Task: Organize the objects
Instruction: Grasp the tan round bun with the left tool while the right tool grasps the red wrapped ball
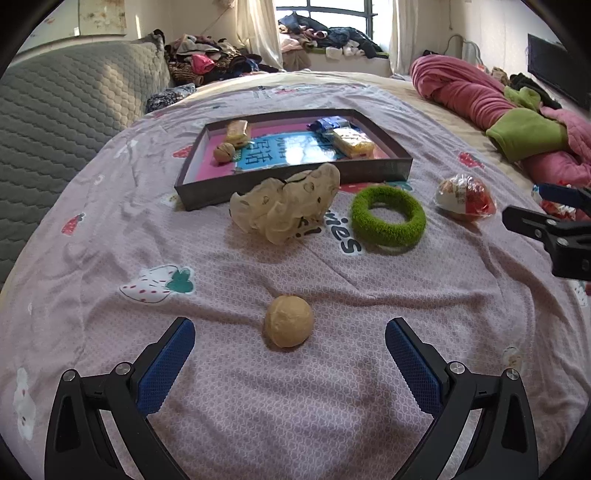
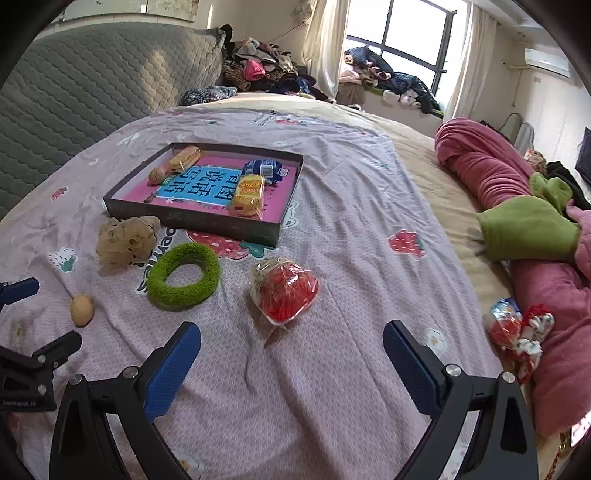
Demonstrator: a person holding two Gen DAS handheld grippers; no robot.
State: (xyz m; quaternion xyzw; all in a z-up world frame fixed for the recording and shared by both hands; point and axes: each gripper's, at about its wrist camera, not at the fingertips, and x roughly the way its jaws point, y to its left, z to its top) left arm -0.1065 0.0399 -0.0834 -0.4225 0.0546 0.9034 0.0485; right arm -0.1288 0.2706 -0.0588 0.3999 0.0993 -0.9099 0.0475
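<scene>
Tray (image 1: 295,176) held four items; four lay loose on bedsheet (image 1: 258,369). Left gripper (image 1: 290,341) and right gripper (image 2: 291,341) both spread, empty.

Light: daylight from the far window (image 2: 406,40), blown out
Shadows: soft
Focus: sharp
Edges: fisheye bending, black corners

A home bedroom is shown. The middle of both views is filled by a bed (image 1: 258,387) spread with a pink strawberry-print sheet (image 2: 351,177). A grey quilted headboard (image 1: 66,110) is seen at upper left. Clothes (image 2: 388,81) are heaped on the sill under a curtained window (image 2: 413,33) at the top, and a rolled pink blanket (image 1: 472,92) is seen at right.
</scene>
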